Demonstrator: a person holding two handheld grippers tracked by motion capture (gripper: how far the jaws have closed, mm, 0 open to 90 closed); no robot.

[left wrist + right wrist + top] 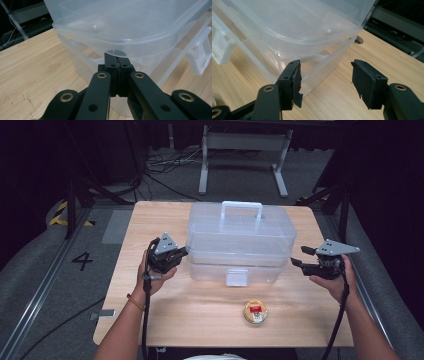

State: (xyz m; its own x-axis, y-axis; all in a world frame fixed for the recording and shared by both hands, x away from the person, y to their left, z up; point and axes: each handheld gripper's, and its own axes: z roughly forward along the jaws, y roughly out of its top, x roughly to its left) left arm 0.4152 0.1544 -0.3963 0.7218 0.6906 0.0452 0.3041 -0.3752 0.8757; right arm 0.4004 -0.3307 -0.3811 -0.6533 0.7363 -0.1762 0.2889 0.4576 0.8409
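A: High view: the clear plastic lidded storage box with a handle (240, 242) sits mid-table between both grippers.

B: Left gripper view: left gripper (117, 65) pressed together, empty, tips under the lid rim.

A: Right gripper view: right gripper (325, 75) spread, empty (it could shove the box sideways).

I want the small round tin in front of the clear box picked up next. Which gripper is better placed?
Right, probably. The right gripper has open, empty jaws, and the round tin lies nearer that side. The left gripper is shut, tips against the clear storage box.
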